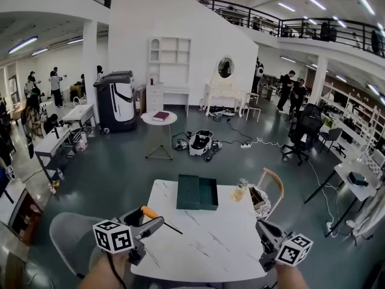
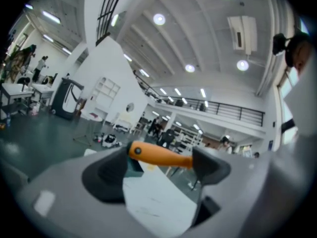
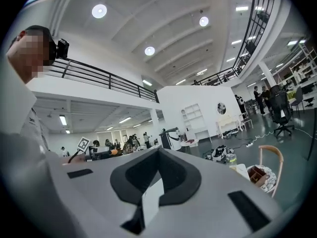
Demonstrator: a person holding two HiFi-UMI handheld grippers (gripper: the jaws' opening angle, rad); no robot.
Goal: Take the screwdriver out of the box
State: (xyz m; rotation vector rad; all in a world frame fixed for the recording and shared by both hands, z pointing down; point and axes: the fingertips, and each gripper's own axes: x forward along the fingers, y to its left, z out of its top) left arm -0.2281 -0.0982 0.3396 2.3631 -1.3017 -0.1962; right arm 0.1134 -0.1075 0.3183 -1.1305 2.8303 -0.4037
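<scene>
Gripping the screwdriver [image 1: 149,212] by its orange handle, my left gripper [image 1: 153,223] has its fingers clamped on it, holding it in the air to the near left of the open green box [image 1: 197,192], well clear of it. My right gripper [image 3: 158,152] hovers to the box's near right, fingers pressed together and empty.

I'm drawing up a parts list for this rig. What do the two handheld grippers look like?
The left gripper and right gripper have smooth grey moulded bodies. Their fingers carry black scooped pads. Each bears a white cube printed with black square markers: left cube, right cube. A thin black cable trails from the left one.
</scene>
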